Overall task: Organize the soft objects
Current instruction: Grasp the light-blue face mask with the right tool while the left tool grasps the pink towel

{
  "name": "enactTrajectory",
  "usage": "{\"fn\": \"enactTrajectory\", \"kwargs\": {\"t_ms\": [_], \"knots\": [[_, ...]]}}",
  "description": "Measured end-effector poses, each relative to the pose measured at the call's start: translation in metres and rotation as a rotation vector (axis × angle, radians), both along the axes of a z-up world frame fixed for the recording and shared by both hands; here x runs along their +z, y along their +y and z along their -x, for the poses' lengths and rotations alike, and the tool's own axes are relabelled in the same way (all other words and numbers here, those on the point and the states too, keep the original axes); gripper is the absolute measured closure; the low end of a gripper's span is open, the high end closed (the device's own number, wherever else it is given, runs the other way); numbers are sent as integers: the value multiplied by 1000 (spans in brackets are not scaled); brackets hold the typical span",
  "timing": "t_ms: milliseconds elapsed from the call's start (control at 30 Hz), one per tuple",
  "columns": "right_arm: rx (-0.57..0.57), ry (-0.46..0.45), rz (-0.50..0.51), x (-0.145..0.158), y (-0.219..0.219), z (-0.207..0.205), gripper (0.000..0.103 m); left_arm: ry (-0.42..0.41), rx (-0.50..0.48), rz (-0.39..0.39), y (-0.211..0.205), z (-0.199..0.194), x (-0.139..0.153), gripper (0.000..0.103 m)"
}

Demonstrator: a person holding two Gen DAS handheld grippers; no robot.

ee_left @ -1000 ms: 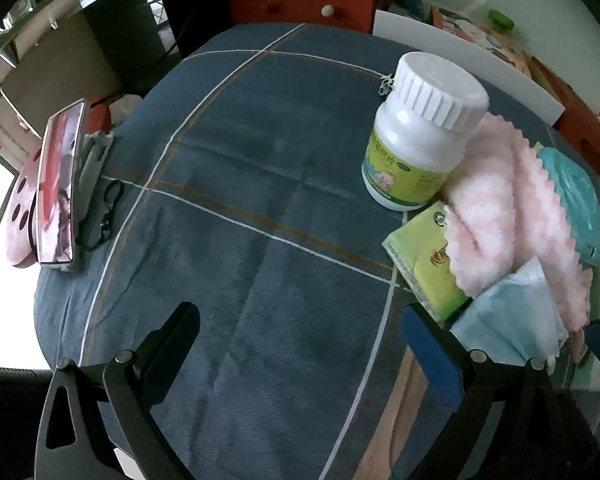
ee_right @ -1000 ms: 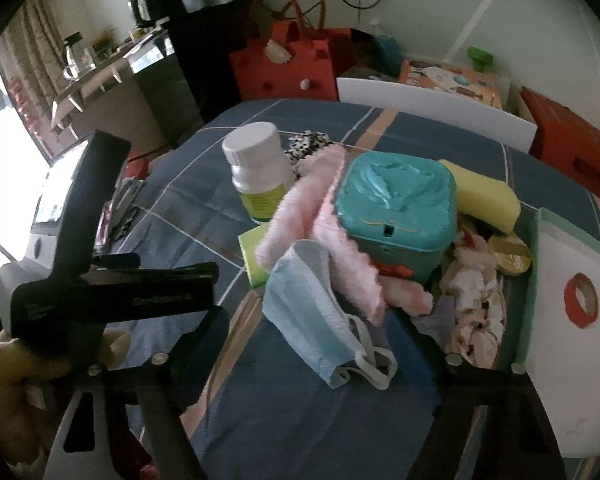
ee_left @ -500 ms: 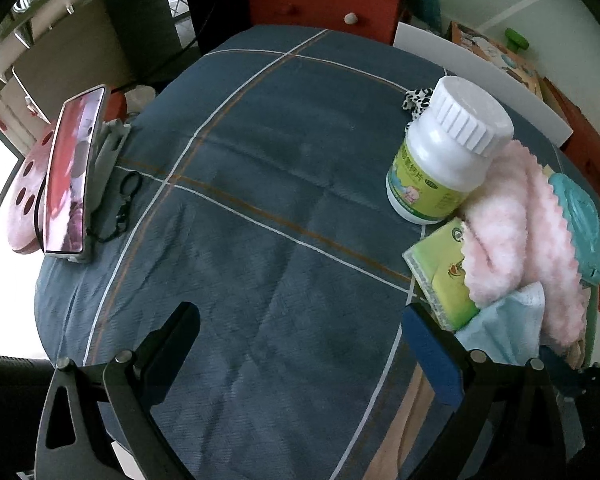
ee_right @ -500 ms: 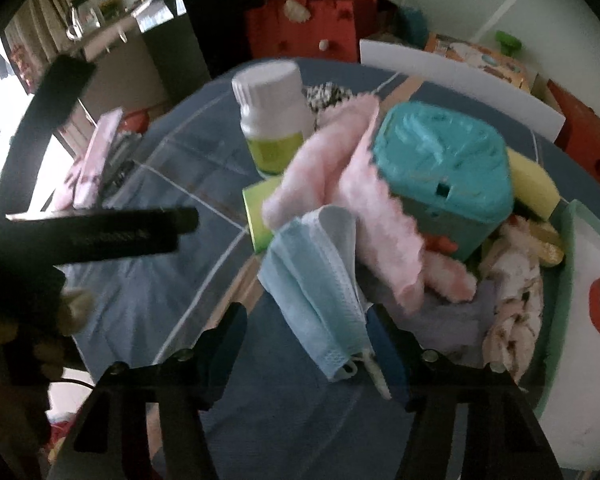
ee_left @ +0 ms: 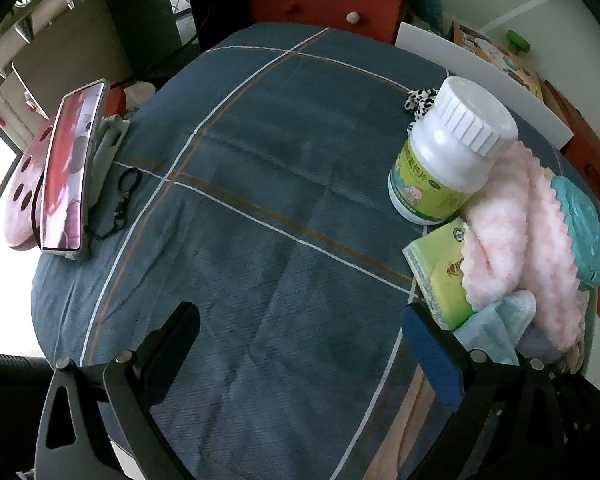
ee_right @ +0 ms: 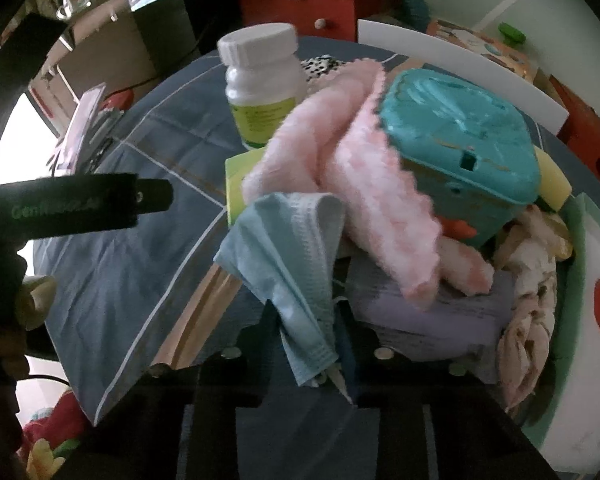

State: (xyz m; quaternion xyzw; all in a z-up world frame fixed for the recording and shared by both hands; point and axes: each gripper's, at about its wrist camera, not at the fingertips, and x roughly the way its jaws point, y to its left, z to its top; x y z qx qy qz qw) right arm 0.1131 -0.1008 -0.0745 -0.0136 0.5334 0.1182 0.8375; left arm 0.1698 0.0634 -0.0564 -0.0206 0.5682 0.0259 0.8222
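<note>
My right gripper (ee_right: 306, 320) is shut on the near end of a light blue face mask (ee_right: 288, 248), which leans up against a pink fluffy cloth (ee_right: 352, 172). The mask (ee_left: 496, 328) and pink cloth (ee_left: 516, 236) also show at the right edge of the left wrist view. My left gripper (ee_left: 300, 336) is open and empty above the blue checked tablecloth (ee_left: 260, 200), left of the pile. A lilac cloth (ee_right: 432, 312) and a crumpled cream floral cloth (ee_right: 528, 292) lie under and right of the pink one.
A white pill bottle (ee_left: 448, 152) stands beside a green tissue pack (ee_left: 436, 276). A teal lidded box (ee_right: 460, 136) and a yellow sponge (ee_right: 554, 184) sit behind the cloths. A phone on a stand (ee_left: 70, 168) is at the table's left edge. A white tray (ee_right: 592, 320) lies at right.
My right gripper moved forward onto the blue mask and closed on its near end. The left gripper drifted back and left; it stays open.
</note>
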Motion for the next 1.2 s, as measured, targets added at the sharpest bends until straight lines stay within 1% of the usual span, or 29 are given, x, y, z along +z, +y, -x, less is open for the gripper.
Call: {"fn": "enactTrajectory", "kwargs": {"t_ms": [33, 100, 167, 367, 467, 633, 800, 967, 1067, 1200], "knots": [[-4, -4, -2, 1, -1, 0, 83, -2, -1, 1, 0, 0, 0, 2], [-10, -15, -12, 4, -4, 2, 88, -5, -3, 3, -1, 0, 1, 2], [-8, -24, -23, 8, -5, 3, 90, -10, -4, 5, -2, 1, 3, 2], [-6, -71, -66, 28, -12, 11, 92, -29, 3, 19, 0, 3, 9, 2], [-10, -114, -90, 43, -10, 14, 92, -42, 11, 25, 2, 3, 13, 2], [-38, -206, -130, 72, -22, 22, 92, -75, 33, 66, 6, 5, 23, 2], [-101, -279, -157, 94, -42, 27, 92, -96, 38, 99, 7, 7, 30, 2], [-196, -331, -108, 108, -73, 30, 92, -111, 18, 112, -7, 7, 36, 2], [-266, -344, -78, 114, -94, 31, 92, -119, -6, 108, -17, 7, 38, 2], [-370, -345, -78, 116, -129, 34, 92, -123, -46, 99, -31, 5, 37, 2]]}}
